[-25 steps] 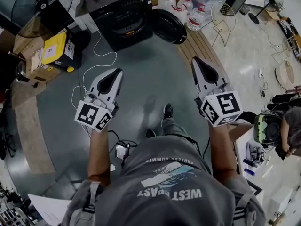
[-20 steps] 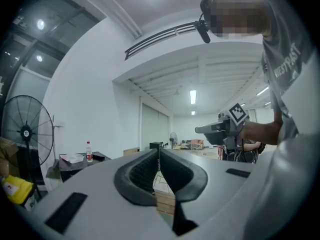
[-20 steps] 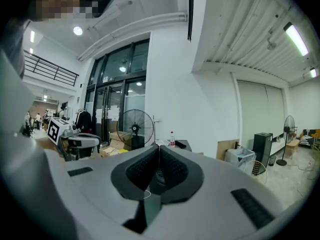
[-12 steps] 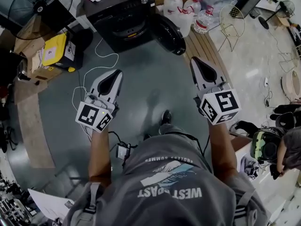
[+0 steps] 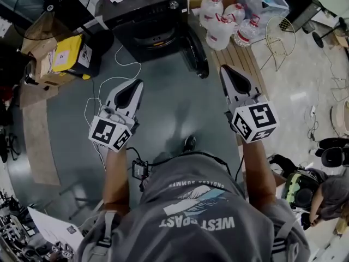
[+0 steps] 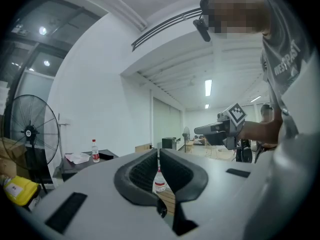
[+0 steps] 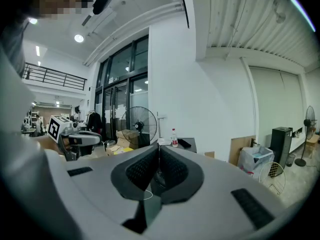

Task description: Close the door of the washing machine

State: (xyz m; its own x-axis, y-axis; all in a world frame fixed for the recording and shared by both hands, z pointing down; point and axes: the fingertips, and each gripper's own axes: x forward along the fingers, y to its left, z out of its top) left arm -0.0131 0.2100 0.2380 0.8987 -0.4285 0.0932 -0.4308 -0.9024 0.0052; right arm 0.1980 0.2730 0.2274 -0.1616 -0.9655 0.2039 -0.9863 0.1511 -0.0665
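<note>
Keep left tool [image 5: 131, 89] and right tool [image 5: 232, 75] clamped tight and empty, as now. Step nearer the washing machine [image 5: 144, 21], far ahead on the floor. Reach round its door [image 5: 196, 49], hanging open at the right. Push the outer face leftward until latched.

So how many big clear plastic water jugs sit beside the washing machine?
4 clear red-capped plastic jugs, clustered right of the black washing machine in the head view: back left, back right, front left, front right. More may be hidden behind.
</note>
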